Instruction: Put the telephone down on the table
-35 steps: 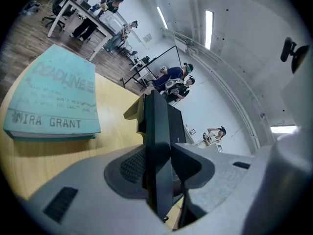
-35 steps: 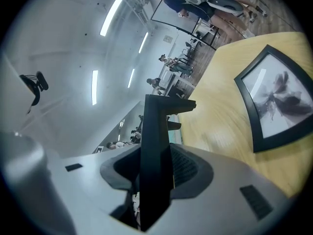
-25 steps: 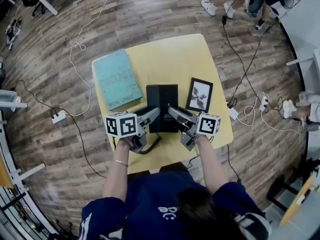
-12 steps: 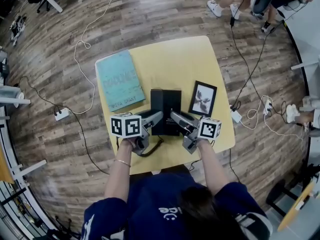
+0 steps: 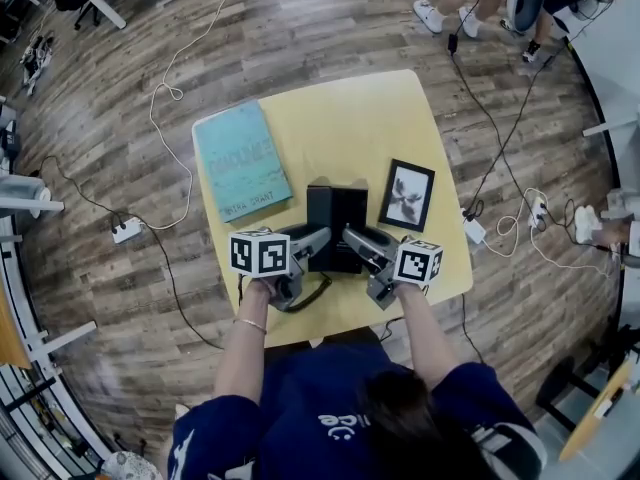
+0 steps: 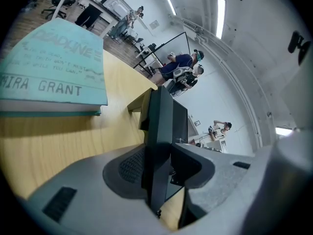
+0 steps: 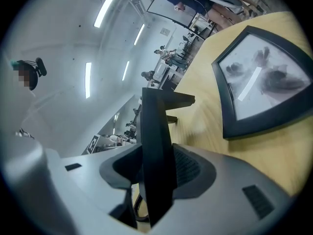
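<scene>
telephone (image 5: 335,213) pinched in left gripper (image 5: 314,240) fingers and just-loosening right gripper (image 5: 353,241) fingers, seemingly above table (image 5: 345,123)

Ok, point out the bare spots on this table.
Widest free patch: the far end of the table, beyond the telephone, right of the book and behind the picture frame. A narrow bare strip runs along the near edge. The middle, book to telephone to picture frame, is crowded.

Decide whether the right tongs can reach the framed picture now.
Probably not yet: the right tongs, jaws just eased wider, grip the telephone. Once free, nothing stands between them and the framed picture beside it.
</scene>
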Available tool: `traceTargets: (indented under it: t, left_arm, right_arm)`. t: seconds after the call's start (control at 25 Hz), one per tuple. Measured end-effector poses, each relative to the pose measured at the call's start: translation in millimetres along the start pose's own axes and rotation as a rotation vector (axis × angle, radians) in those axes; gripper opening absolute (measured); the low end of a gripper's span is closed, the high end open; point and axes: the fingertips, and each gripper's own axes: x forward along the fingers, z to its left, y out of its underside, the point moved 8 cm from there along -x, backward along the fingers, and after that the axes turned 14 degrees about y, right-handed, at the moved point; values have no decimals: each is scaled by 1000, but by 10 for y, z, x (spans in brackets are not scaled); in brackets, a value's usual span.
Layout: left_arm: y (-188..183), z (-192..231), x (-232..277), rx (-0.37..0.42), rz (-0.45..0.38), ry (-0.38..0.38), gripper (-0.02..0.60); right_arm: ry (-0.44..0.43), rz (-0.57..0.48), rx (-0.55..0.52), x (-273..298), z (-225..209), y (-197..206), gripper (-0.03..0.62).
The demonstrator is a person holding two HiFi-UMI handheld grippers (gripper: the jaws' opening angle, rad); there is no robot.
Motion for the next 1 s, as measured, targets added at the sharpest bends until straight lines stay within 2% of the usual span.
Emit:
traceTargets:
  t: [0.4,0.64,0.72,0.84,1.0]
  left_arm:
    - [2,-11,41,32,-12,-11,155]
    - [32,-41,107,66,-28,-27,155]
    - [31,-46,111,74,-38,-43,156]
    - [45,-70,133,95,-48,-75,163]
    - [26,-83,89,127,-84,-150,196]
  right_arm:
    - [73,-2,-20,12,29,-16,217]
    - [123,-5,-29,24,74,-4,329]
    - [153,-18,-36,23,87,-4,339]
    - [222,-59,-101,-40,98,-26,352]
    - [268,-92,-152,-112,137,-79,379]
